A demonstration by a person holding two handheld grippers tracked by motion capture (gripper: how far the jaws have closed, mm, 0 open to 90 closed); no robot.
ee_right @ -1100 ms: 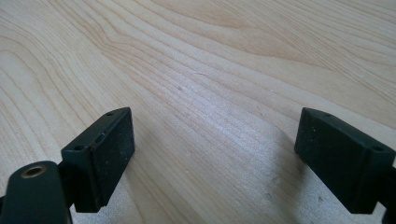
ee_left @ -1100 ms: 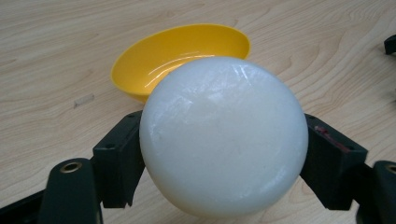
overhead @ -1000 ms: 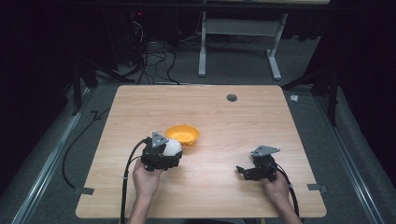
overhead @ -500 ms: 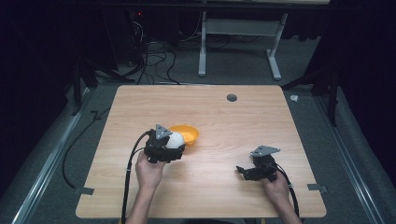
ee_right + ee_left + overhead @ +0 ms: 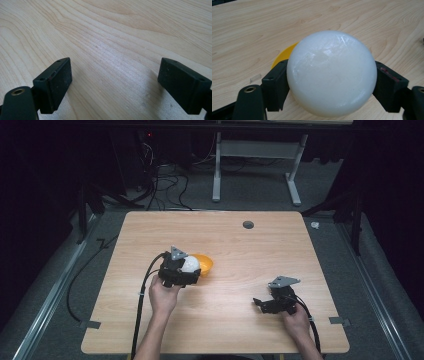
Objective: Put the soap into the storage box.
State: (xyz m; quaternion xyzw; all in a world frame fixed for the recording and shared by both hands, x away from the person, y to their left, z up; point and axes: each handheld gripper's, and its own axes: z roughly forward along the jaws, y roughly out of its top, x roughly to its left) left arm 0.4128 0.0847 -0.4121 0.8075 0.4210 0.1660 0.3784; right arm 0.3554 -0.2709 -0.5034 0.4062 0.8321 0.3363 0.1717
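My left gripper (image 5: 186, 271) is shut on a white bowl (image 5: 190, 264), whose smooth rounded underside (image 5: 332, 67) faces the left gripper view. Its black pads (image 5: 275, 86) press on both sides of the bowl. Just behind and under the white bowl, an orange bowl (image 5: 205, 264) sits on the wooden table (image 5: 240, 245); its yellow-orange rim (image 5: 283, 56) peeks out at the left. My right gripper (image 5: 261, 304) rests low at the table's front right. It is open (image 5: 115, 82), with bare wood between its fingers.
A small dark hole (image 5: 248, 224) marks the table's far side. Black cables trail from both grippers off the front edge. A metal desk frame (image 5: 260, 155) and loose cables lie on the floor beyond the table. A small clear scrap (image 5: 255, 78) lies on the wood.
My left gripper has carried the white bowl away from the person and slightly right, so it now overlaps the orange bowl. The right gripper has stayed put.
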